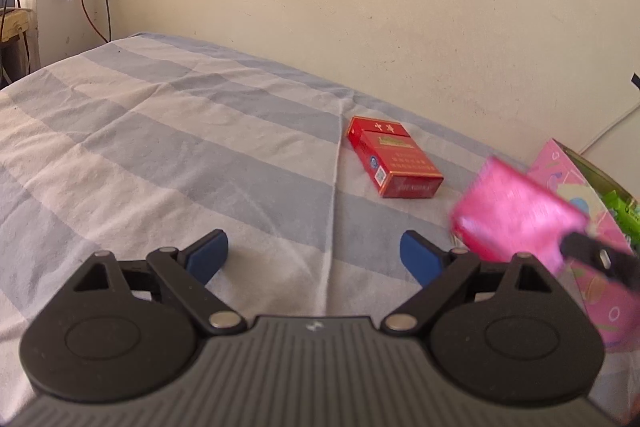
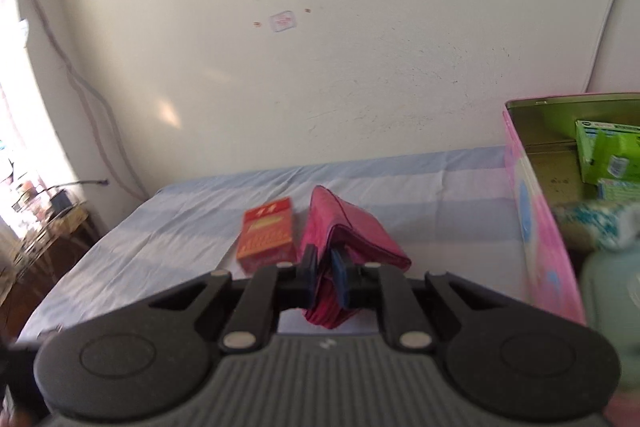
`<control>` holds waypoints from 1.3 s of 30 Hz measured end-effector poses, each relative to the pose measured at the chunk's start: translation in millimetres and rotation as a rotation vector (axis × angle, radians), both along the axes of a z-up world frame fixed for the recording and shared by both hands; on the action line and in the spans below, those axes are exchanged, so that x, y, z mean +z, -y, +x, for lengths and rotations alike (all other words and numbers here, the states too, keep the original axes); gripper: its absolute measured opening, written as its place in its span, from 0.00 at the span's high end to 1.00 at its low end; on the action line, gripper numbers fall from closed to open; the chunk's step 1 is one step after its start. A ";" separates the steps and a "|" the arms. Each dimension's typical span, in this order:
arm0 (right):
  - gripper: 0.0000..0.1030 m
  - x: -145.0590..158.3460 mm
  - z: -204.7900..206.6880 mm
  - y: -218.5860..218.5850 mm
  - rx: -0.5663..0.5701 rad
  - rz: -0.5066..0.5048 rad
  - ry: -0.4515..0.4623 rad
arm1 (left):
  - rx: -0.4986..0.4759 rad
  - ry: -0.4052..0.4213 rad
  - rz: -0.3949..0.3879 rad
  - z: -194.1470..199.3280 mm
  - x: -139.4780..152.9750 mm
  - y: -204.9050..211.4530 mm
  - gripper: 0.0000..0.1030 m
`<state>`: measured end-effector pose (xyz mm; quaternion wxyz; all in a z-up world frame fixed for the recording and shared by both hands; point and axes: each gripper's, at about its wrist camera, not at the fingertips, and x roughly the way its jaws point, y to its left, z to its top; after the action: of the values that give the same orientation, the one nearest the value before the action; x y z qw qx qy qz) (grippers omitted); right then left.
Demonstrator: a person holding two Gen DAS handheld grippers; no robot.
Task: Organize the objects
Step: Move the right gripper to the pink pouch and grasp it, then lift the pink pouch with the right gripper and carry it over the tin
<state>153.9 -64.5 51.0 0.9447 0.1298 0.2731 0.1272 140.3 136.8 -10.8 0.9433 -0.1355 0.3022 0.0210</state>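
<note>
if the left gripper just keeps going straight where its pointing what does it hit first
Most likely bare bedsheet. The left gripper is open, empty and angled down at the striped cloth ahead of it. The red cigarette pack lies a little right of that line, so it would probably be missed, though depth is hard to judge here.

The right gripper (image 2: 325, 277) clamps its jaws on a folded pink cloth (image 2: 352, 235) above a striped bed (image 2: 180, 227), a red pack (image 2: 266, 237) just left, a pink box (image 2: 536, 227) at right.

A home bedroom: striped bedsheet (image 1: 168, 131) against a marked wall (image 1: 320, 7).
</note>
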 end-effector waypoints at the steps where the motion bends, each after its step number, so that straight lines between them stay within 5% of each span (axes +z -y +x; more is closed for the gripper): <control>1: 0.91 1.2 -14.0 0.9 0.019 -0.010 0.006 | 0.000 0.006 -0.007 -0.9 0.3 -0.8 0.08; 9: 0.91 12.9 -109.9 27.0 0.099 -0.059 0.056 | -0.117 0.083 -0.019 -10.0 5.8 11.1 0.08; 19: 0.86 -4.5 -189.8 140.2 -0.243 0.015 0.014 | -0.470 0.133 -0.033 -46.0 19.9 70.6 0.08; 26: 0.82 -4.9 -204.5 155.0 -0.203 0.055 0.062 | -0.714 0.108 -0.034 -75.5 20.0 127.3 0.10; 31: 0.81 -10.7 -195.6 138.7 -0.124 0.036 0.054 | -0.778 0.049 -0.020 -69.0 9.4 152.7 0.22; 35: 0.79 -13.9 -187.3 130.8 -0.065 0.018 0.046 | -0.848 -0.042 -0.076 -60.2 -2.7 170.1 0.51; 39: 0.83 -16.3 -175.6 125.2 -0.062 -0.038 0.035 | -0.842 -0.004 -0.060 -70.6 18.3 173.4 0.53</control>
<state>-21.7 -189.6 34.7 0.9551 0.1179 0.2546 0.0951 69.7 -36.6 7.5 0.8645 -0.0278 0.3337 -0.3747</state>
